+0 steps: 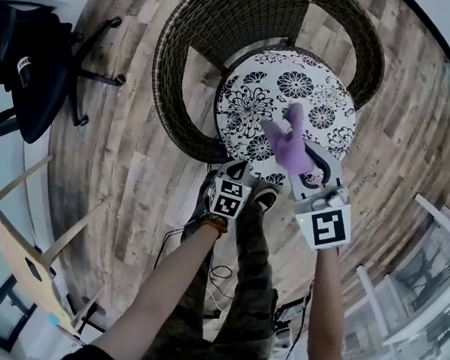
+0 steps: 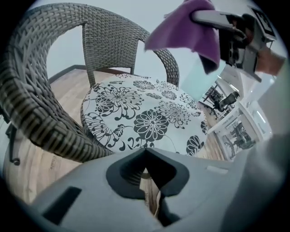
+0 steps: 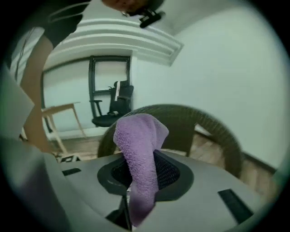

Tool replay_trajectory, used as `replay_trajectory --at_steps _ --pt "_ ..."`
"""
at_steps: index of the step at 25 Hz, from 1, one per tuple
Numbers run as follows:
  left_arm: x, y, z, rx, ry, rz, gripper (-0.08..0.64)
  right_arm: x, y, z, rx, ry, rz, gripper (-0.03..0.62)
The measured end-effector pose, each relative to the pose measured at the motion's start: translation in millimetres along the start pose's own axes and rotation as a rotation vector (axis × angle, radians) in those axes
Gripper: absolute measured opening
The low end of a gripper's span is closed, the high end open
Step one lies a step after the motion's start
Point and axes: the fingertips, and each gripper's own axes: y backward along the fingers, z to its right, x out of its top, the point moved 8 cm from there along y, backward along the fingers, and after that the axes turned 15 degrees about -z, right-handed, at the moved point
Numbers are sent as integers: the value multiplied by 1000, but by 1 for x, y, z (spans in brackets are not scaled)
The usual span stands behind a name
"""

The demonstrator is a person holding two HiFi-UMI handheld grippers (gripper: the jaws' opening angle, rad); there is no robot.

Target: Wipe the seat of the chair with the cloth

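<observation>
- Gripping the purple cloth (image 3: 138,154), the right gripper (image 1: 308,156) is clamped on a bunched fold, and the free end flops loose over the seat cushion (image 1: 292,84)
- The cloth hangs clear above the seat cushion, towards its front edge; the left gripper view shows it raised well off the print, not touching
- The left gripper (image 2: 146,153) has its jaws pressed together on nothing, just off the front edge of the seat cushion
- My reading of progress: the cloth is in hand, wiping has not begun, and the whole seat surface is left to cover
- The cloth looks like soft, nubbly terry; the seat cushion is round, smooth fabric, white with a black flower print; the wicker chair (image 1: 194,67) around the seat cushion is dark woven strands curving into arms and back
</observation>
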Motion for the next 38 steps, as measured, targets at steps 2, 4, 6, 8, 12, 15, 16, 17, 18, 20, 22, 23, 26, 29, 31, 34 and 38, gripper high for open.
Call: replay_trajectory --at_steps 2,4,6,8,12,15,16,17,18,20,22,23,26,29,31,34,38 --pt "1 0 0 1 -4 6 17 -24 -38 -23 239 -73 -139 100" --pt "3 0 -1 1 -6 10 17 -42 -73 -45 376 -52 -214 96" --pt "3 0 -1 2 -2 9 17 -60 -101 -63 439 4 -311 95" --pt "3 0 0 2 4 8 17 -73 -121 -75 448 118 -369 95" --pt "2 0 1 1 19 0 17 -93 -148 -90 455 286 -428 92" --pt "5 -1 -2 11 49 -13 17 -96 -157 -87 458 278 -408 87" --pt "6 -1 -1 12 60 -17 17 -98 -157 -85 442 290 -407 87" --pt "6 -1 0 12 68 -20 17 -102 -158 -81 418 298 -419 87" --pt "5 -1 0 11 71 -21 17 -106 -158 -77 392 295 -436 87" --pt "3 0 -1 8 68 -14 17 -113 -161 -66 359 244 -466 87" --pt "2 0 0 2 71 -6 15 -116 -161 -56 361 178 -477 89" --pt "2 0 0 0 76 -2 17 -117 -161 -52 363 162 -478 91" --pt "1 0 -2 -3 92 7 15 -119 -161 -43 354 144 -479 92" --pt "1 -1 -1 -5 91 6 15 -125 -159 -29 337 118 -490 94" --pt "1 0 -1 -5 90 7 15 -127 -157 -20 330 100 -493 97" --pt "0 0 -1 -3 90 8 17 -132 -156 -8 322 27 -494 101" --pt "1 0 -2 -5 90 13 15 -135 -151 7 297 6 -500 103"
